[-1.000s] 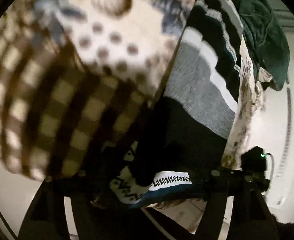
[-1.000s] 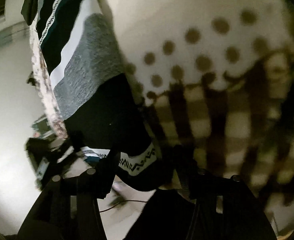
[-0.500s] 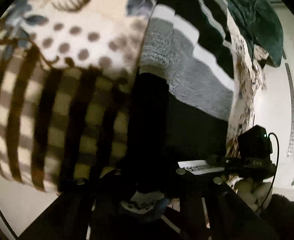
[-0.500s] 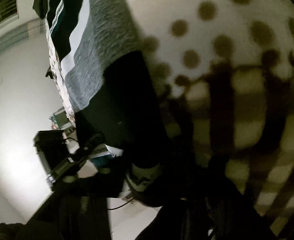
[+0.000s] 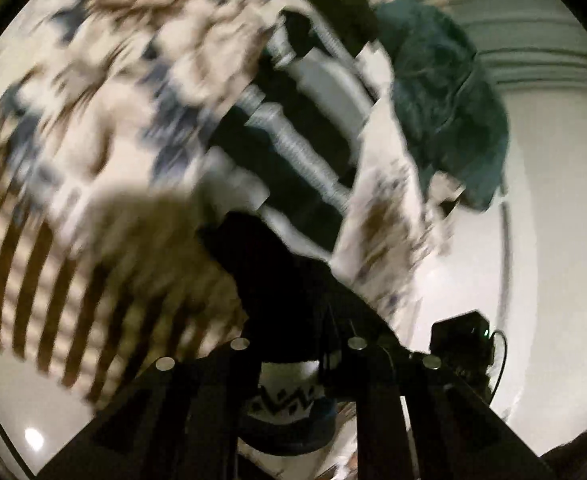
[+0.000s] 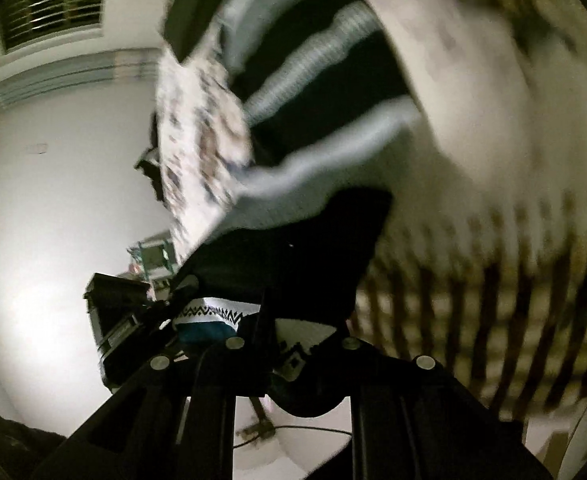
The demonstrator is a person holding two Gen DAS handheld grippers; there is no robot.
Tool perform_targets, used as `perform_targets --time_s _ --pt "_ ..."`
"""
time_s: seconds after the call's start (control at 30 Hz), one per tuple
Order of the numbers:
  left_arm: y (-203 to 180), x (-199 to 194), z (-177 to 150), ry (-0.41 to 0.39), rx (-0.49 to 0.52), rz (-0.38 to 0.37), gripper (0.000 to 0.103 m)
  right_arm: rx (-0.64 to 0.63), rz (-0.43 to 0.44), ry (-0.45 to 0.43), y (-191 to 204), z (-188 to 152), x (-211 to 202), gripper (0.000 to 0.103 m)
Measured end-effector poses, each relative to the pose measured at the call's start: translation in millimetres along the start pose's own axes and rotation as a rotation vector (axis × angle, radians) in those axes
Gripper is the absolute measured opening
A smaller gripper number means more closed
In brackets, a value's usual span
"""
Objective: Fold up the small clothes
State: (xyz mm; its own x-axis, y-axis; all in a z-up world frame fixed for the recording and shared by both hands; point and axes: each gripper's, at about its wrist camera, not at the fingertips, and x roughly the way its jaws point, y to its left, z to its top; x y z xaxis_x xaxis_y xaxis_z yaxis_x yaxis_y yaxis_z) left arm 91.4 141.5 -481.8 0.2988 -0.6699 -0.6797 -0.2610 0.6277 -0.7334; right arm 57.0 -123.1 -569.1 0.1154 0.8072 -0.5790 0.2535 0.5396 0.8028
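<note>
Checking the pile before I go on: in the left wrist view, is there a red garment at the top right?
No, the garment there is dark green.

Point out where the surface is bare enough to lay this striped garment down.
Bare white surface lies right of the patterned cloth's floral edge, below the dark green garment; the right wrist view shows the same bare white. The middle is crowded: the striped garment sprawls across that cloth.

Dim, heavy motion blur — fisheye-warped dark edges.
</note>
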Motion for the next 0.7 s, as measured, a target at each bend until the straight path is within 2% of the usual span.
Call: perform_targets --time_s 0.1,0.17,0.27,0.43,0.57,0.7 --pt "-28 13 53 -0.048 0.000 -0.055 0.012 -0.053 0.007 -0.053 32 46 -16 0.015" --pt "-39 25 90 -0.070 0.003 -0.081 0.012 -0.095 -0.006 -0.108 52 93 -23 0.015" --pt "-51 50 145 -0.091 0.001 -0.086 0.012 -0.129 -0.031 -0.167 68 148 -25 0.015" --pt "-63 93 228 -0.084 -0.012 -0.072 0.013 -0.116 -0.100 -0.240 88 259 -3 0.015" --pt "-67 130 291 -0.057 -0.026 -0.046 0.013 -0.074 -0.137 -0.269 89 330 14 0.015" --pt "-53 166 336 0.003 -0.082 -0.040 0.019 -0.018 -0.151 -0.268 82 380 26 0.019"
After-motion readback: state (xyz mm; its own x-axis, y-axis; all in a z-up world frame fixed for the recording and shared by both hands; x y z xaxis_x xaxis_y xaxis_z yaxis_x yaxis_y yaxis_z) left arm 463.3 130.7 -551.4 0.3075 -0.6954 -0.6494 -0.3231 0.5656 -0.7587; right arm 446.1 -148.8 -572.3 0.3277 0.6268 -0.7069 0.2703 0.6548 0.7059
